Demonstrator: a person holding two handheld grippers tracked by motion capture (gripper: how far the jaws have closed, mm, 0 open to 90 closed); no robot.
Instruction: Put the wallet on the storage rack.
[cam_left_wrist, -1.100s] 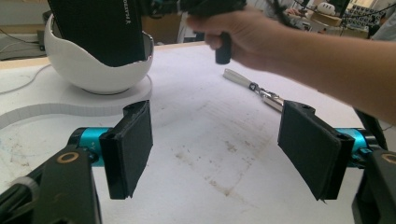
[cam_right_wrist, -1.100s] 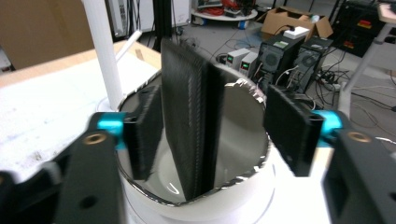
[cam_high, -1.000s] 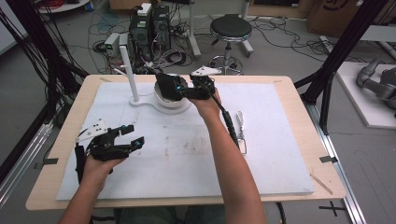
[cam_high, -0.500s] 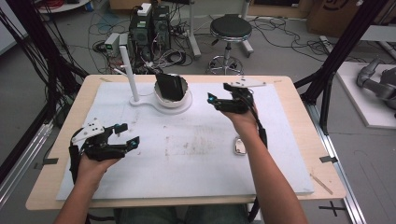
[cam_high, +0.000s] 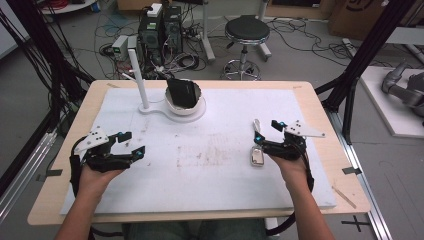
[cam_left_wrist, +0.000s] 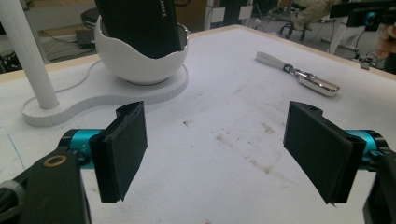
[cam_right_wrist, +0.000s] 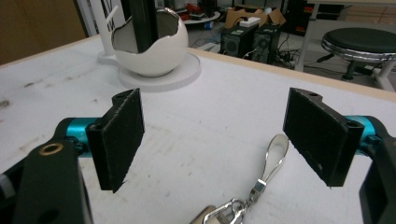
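White mat on wooden table (cam_high: 320, 107), cables behind. High view: right gripper (cam_high: 266, 132) jaws apart, keychain (cam_high: 256, 150) just beside left fingertip, long axis running away. Right gripper view: keychain (cam_right_wrist: 261, 184) between pads, low. Left gripper (cam_left_wrist: 215, 154) gapes empty, well apart.

table (cam_high: 320, 100): light wood, white mat with brown stains | bowl (cam_high: 186, 106): white | box in bowl (cam_high: 181, 92): black | key ring (cam_high: 257, 156): shiny silver | tongs: black pads, blue joints
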